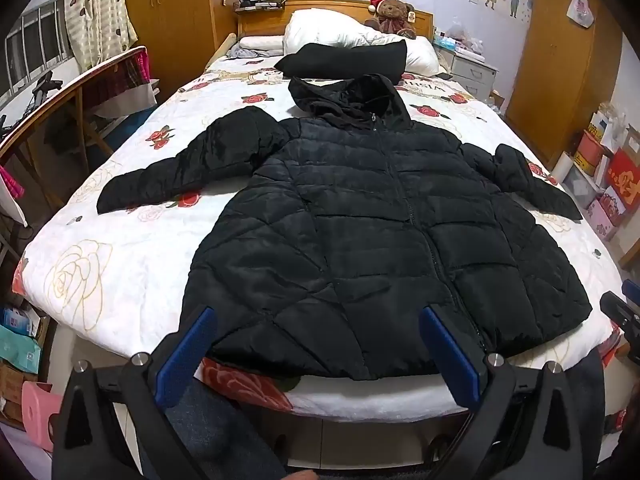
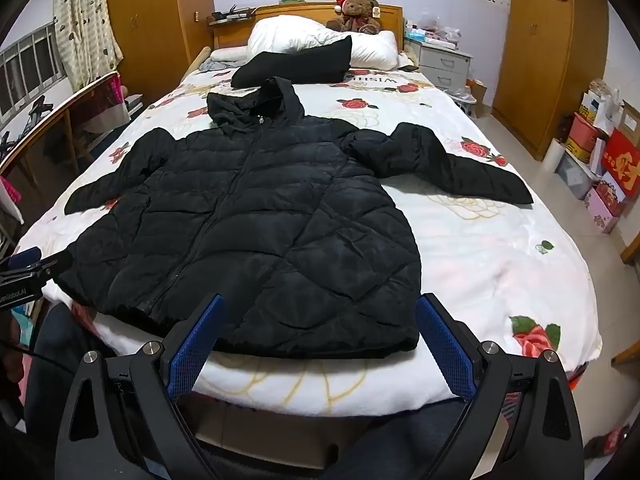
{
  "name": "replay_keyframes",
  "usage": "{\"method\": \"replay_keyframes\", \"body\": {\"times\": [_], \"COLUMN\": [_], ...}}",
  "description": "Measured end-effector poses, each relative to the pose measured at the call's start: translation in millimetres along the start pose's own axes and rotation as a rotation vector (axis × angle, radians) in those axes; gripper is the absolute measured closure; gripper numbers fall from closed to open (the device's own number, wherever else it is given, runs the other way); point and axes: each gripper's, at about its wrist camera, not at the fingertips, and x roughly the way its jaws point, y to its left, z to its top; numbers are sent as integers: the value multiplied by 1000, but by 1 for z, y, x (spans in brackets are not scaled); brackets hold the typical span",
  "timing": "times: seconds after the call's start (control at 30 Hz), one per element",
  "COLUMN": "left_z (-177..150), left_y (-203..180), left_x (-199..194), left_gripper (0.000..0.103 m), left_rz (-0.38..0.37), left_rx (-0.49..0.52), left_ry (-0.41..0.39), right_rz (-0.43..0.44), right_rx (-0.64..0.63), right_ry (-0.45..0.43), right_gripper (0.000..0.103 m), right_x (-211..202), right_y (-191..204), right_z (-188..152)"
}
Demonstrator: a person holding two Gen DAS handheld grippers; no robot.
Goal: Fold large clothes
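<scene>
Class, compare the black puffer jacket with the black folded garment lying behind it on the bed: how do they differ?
The puffer jacket lies spread flat with sleeves out; the folded garment is a compact bundle. The jacket is quilted and hooded; the bundle looks smooth. The jacket lies nearer the foot, the bundle against the white pillow. Both are black.

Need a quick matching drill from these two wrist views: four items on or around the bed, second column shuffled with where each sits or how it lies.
Things:
1. black puffer jacket
2. teddy bear
3. black folded garment
4. left gripper

Places or states:
A. at the headboard, behind the white pillows
B. open, at the foot of the bed near the jacket hem
C. spread flat, zipped, sleeves out to both sides
D. beyond the jacket's hood, against the white pillows

Pairs: 1-C, 2-A, 3-D, 4-B
</scene>
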Motion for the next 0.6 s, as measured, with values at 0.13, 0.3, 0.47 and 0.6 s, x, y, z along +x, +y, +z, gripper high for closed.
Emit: {"method": "replay_keyframes", "body": {"times": [0.13, 0.3, 0.47, 0.6], "left_z": [-4, -5, -2, -2], "left_y": [-8, -8, -3, -3], "left_x": [-3, -1, 0, -1], "left_gripper": [1, 1, 1, 1], "left_rz": [10, -7, -18, -19], "left_rx": [9, 2, 1, 3], "left_ry": [-5, 6, 14, 14], "right_rz": [3, 5, 5, 8], "right_rx": [0, 3, 3, 3], "right_ry": [-3, -2, -1, 0], "right_gripper": [7, 7, 7, 7], "right_x": [0, 0, 1, 0], "right_y": [1, 1, -1, 4], "right_z": [0, 0, 1, 0]}}
